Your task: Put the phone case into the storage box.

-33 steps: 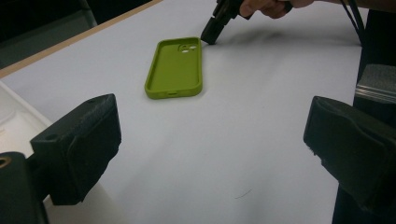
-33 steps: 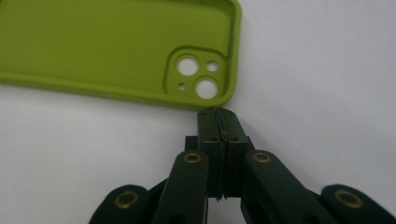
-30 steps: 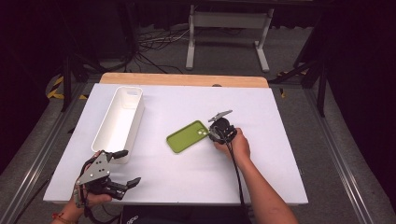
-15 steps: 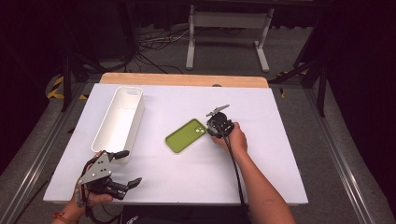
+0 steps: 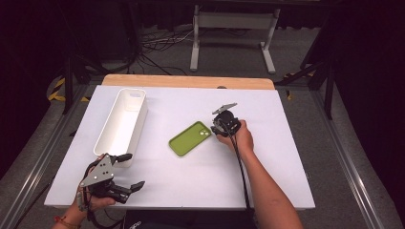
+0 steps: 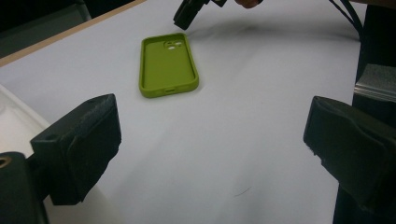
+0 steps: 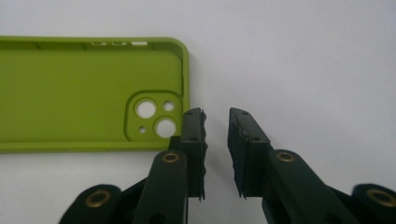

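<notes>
From above we see the green phone case (image 5: 190,138) flat mid-table, our right gripper (image 5: 218,128) just beside its camera end. Its own view shows jaws just opening, narrowly apart, empty. Our left gripper (image 6: 210,140) gapes wide.

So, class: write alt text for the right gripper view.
A green phone case lies hollow side up on a white table. The right gripper has its black jaws slightly apart beside the case's camera corner, with nothing between them.
</notes>
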Motion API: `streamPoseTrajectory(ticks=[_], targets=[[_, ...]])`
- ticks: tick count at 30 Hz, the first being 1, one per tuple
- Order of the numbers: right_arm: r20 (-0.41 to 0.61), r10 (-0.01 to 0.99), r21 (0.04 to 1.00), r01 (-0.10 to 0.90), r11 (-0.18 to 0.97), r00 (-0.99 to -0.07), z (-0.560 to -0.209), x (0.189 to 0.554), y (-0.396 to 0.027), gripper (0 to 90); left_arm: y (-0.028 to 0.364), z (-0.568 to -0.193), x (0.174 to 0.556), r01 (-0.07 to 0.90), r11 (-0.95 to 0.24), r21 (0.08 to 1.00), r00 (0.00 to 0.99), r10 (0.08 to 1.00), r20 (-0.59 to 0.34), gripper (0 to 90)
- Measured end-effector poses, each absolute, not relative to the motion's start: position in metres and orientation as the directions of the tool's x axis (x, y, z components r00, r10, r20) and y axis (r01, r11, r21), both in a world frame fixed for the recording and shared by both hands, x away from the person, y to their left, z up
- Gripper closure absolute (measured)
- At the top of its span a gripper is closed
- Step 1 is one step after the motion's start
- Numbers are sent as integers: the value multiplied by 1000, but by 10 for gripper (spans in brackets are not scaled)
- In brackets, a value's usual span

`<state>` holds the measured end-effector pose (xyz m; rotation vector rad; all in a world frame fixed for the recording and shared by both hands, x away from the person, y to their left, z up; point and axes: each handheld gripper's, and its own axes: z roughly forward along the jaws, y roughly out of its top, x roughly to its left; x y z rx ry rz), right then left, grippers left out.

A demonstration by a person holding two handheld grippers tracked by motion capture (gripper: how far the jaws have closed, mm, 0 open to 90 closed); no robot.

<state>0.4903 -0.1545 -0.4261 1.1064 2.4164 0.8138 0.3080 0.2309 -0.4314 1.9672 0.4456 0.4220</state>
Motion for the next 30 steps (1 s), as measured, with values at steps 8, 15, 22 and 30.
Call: streamPoseTrajectory(ticks=[8,15,22,30], targets=[[-98,784,662,549,511,-612,-412,488,-151,233,229,-431,305,116,-408,906,872,479,104,52],[-88,753,633,547,548,-652,-406,490,-144,244,231,-430,305,112,-411,905,872,477,108,52],[-54,752,575,595,562,-658,-400,506,-136,270,230,-431,305,114,-419,901,875,471,109,52],[-89,727,457,620,638,-681,-404,525,-122,314,231,-432,304,114,-430,896,878,466,112,52]])
